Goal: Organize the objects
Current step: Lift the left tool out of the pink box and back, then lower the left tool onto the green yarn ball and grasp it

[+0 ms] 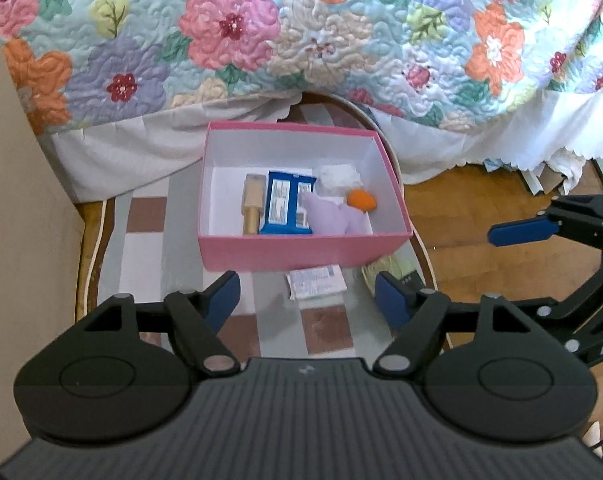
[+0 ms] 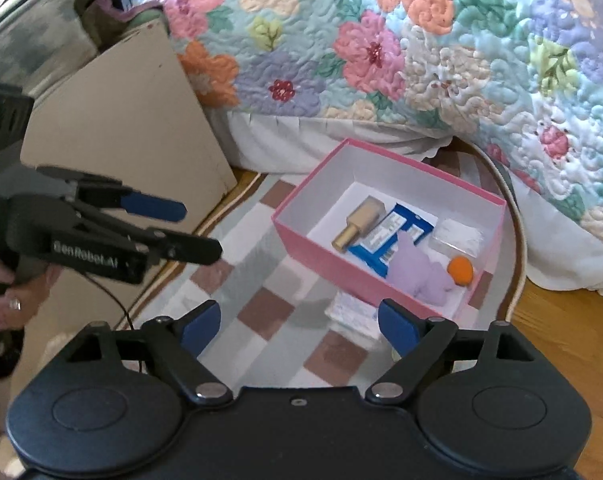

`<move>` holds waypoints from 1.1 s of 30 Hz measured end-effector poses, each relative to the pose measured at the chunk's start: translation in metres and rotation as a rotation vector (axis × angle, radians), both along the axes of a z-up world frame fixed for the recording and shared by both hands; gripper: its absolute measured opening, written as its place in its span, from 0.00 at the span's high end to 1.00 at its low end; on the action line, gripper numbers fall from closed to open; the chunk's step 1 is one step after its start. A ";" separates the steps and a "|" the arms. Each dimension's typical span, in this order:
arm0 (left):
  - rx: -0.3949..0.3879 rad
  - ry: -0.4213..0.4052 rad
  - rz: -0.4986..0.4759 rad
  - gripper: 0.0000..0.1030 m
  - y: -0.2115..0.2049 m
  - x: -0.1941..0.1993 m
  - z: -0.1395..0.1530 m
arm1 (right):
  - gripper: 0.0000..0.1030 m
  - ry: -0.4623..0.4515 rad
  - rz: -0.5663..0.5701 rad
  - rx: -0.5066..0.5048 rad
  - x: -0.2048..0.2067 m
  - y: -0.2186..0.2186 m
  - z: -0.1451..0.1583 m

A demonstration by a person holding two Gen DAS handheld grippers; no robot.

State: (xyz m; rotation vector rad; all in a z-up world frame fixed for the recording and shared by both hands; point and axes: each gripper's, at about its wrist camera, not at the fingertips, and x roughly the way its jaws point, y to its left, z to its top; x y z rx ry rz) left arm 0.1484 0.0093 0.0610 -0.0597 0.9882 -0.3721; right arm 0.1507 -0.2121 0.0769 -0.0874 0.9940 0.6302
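A pink box (image 1: 301,254) (image 2: 301,248) stands on a checked rug. Inside lie a gold bottle (image 1: 252,202) (image 2: 357,224), a blue packet (image 1: 287,208) (image 2: 385,236), a lilac plush (image 1: 333,216) (image 2: 417,268), an orange ball (image 1: 361,200) (image 2: 460,270) and a clear wrapper (image 1: 337,178) (image 2: 459,236). A white sachet (image 1: 315,282) (image 2: 353,314) lies on the rug in front of the box. My left gripper (image 1: 307,300) is open and empty, just short of the box. My right gripper (image 2: 299,324) is open and empty above the rug.
A floral quilt (image 1: 301,32) (image 2: 421,52) hangs over the bed behind the box. A beige board (image 2: 133,128) leans at the left. A greenish object (image 1: 385,270) lies by the box's front right corner. Wood floor (image 1: 461,208) lies to the right.
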 end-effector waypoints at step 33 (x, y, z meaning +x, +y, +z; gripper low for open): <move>-0.059 0.095 -0.028 0.12 -0.083 -0.007 -0.133 | 0.10 -0.213 0.034 -0.185 -0.037 -0.045 -0.132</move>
